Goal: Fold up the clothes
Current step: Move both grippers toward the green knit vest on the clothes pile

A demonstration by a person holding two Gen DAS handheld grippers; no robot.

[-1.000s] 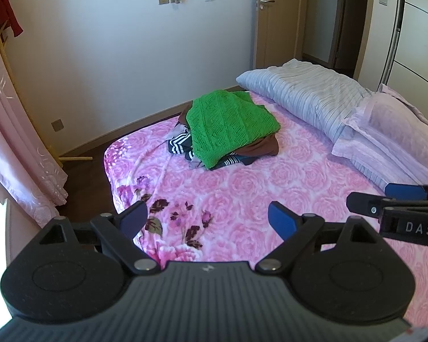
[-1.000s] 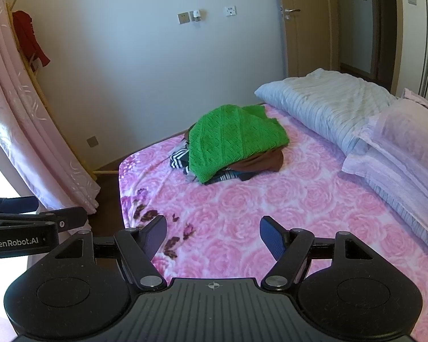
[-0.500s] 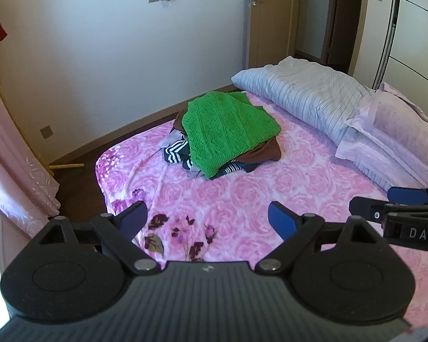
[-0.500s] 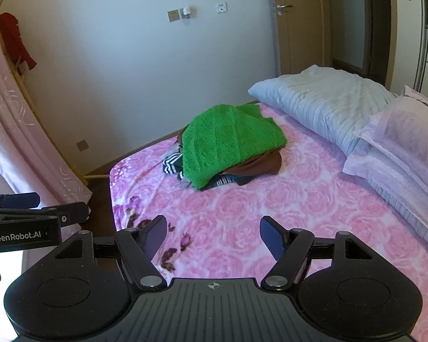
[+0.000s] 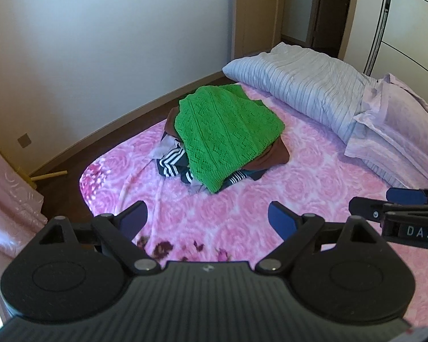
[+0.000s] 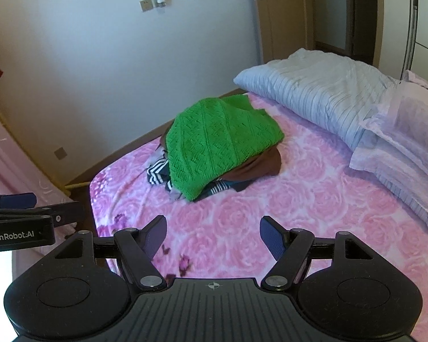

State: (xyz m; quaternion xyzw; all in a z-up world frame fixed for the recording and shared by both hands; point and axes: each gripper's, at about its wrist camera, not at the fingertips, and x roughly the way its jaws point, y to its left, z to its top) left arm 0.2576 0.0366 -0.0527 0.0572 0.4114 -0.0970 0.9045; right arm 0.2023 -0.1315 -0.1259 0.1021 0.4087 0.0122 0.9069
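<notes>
- Where the pink rose-print bedspread (image 5: pixel 271 199) reaches the far side of the bed, a heap of clothes sits well ahead of both grippers, touched by neither.
- At the heap's left edge, a black-and-white striped garment (image 5: pixel 171 165) spills out crumpled, with a bit of pale grey cloth beside it.
- On top lies a green knitted sweater (image 5: pixel 225 134), roughly folded, its ribbed and lattice pattern clear; it drapes over the front of the heap and covers most of it.
- Under the sweater's right edge, a brown garment (image 5: pixel 274 156) pokes out in a soft fold.
- The left gripper (image 5: pixel 207 218) hangs above the bedspread with its blue-padded jaws wide apart and nothing between them.
- The right gripper (image 6: pixel 213 235) is just beside it, jaws likewise spread wide and empty; its side shows at the right edge of the left wrist view.
- Right of the heap, a grey striped quilt (image 5: pixel 305 91) lies folded along the bed.
- Furthest right, pale pink pillows (image 5: pixel 399 131) rest against the quilt.
</notes>
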